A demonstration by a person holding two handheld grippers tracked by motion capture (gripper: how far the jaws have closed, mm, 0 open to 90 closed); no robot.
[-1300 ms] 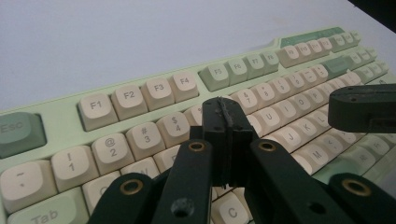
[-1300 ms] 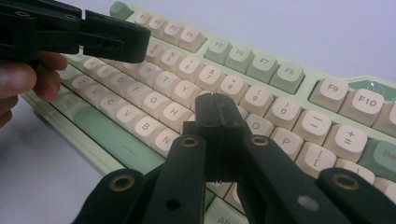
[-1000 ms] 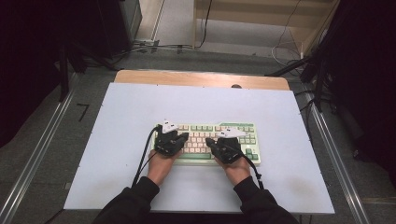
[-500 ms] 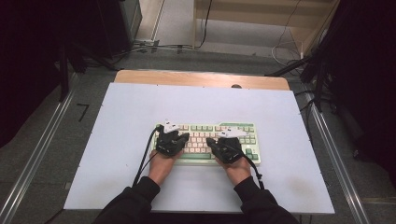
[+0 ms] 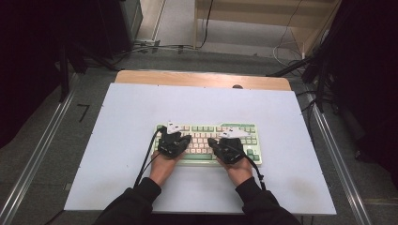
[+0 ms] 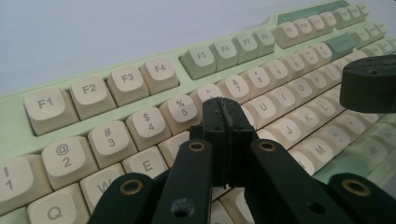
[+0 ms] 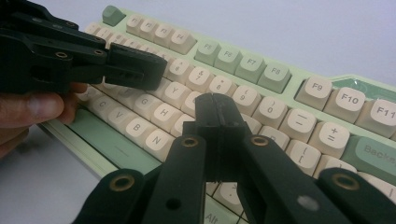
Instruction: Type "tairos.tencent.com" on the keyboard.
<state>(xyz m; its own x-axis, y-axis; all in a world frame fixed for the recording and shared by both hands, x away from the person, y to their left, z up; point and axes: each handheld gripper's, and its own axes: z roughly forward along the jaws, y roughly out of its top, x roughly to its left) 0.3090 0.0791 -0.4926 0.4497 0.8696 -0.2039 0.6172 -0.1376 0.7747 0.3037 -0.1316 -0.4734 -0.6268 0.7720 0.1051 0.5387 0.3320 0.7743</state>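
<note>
A pale green keyboard [image 5: 206, 139] with cream keys lies on the white table top, near the middle. My left gripper [image 5: 186, 139] hovers over its left half, jaws pressed together with nothing between them; in the left gripper view its tip [image 6: 224, 114] hangs above the keys around 5 and 6 of the keyboard [image 6: 140, 107]. My right gripper [image 5: 212, 141] is over the right half, jaws also shut and empty, its tip [image 7: 216, 109] above the keys by 8 and 9 of the keyboard [image 7: 280, 107]. The left gripper [image 7: 140, 67] points in from the left there.
The white table top [image 5: 122, 117] has bare room all round the keyboard. A wooden strip [image 5: 202, 78] runs along its far edge. Metal rails [image 5: 338, 154] flank both sides, with cables and dark curtains on the floor beyond.
</note>
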